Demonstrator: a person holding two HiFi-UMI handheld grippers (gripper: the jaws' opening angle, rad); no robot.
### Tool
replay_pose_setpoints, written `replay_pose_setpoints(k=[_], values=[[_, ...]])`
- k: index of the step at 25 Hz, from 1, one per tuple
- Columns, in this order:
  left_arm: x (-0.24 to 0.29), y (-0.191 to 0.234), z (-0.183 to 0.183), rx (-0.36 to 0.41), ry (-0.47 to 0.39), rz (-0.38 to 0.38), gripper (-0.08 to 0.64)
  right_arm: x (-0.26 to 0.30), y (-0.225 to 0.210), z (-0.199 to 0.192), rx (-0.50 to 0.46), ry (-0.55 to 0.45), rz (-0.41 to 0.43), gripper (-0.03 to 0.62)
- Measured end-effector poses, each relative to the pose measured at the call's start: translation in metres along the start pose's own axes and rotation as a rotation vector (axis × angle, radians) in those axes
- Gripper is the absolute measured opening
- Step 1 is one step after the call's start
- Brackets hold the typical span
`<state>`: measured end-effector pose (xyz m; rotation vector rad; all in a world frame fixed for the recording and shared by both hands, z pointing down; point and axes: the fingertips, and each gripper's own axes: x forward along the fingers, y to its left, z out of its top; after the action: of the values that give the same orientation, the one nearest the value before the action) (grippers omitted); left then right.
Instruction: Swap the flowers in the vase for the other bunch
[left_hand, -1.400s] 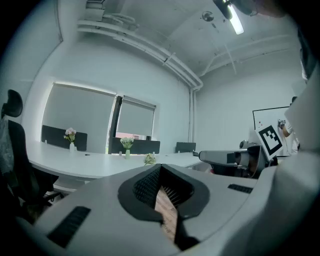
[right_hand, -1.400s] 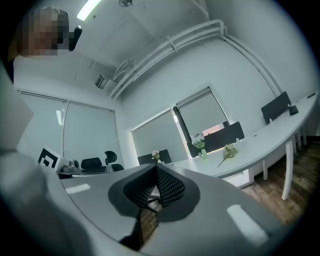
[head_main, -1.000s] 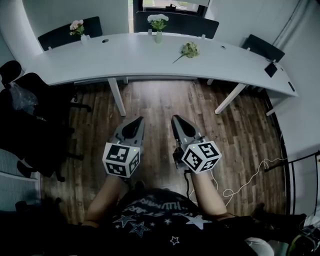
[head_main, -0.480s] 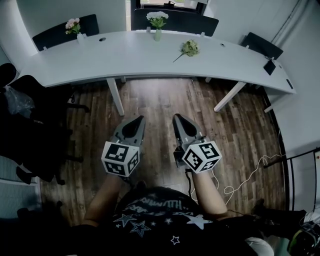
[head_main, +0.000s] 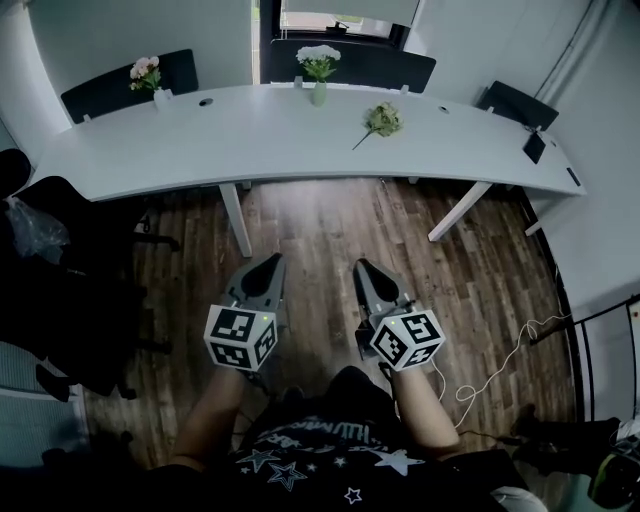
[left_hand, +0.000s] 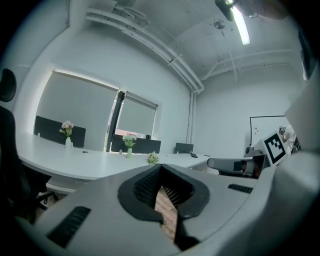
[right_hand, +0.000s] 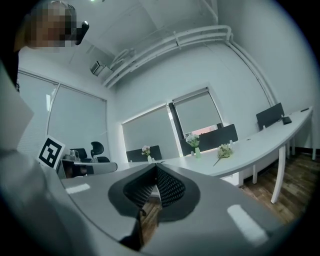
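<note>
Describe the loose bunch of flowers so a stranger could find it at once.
Start at the long white table across the room. Right of the green vase at its far edge lies the loose bunch. It alone lies flat on the tabletop, stem bare; the white bunch and the pink bunch stand upright in vases.

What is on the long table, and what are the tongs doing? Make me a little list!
Table: long white table, away from both tongs
Middle: green vase holding white flowers
Beside it: loose bunch lying flat, to the vase's right
Far left: pink flowers in a white vase
Left tongs: shut, empty, above the wood floor
Right tongs: shut, empty
</note>
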<state>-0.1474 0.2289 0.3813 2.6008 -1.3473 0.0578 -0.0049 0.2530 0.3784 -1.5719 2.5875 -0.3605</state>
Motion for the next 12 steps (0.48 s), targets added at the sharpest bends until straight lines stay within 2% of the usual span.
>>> replay_pose_setpoints(k=[6,12], values=[[0.014,0.019,-0.002,0.006,0.013,0.01,0.008,0.017,-0.021,-0.004,0.002,0.007,-0.028,0.003],[0.043,0.037,0.0,0.012,0.007,0.06,0.008,0.054,-0.056,0.002,0.03,0.002,-0.01,0.003]])
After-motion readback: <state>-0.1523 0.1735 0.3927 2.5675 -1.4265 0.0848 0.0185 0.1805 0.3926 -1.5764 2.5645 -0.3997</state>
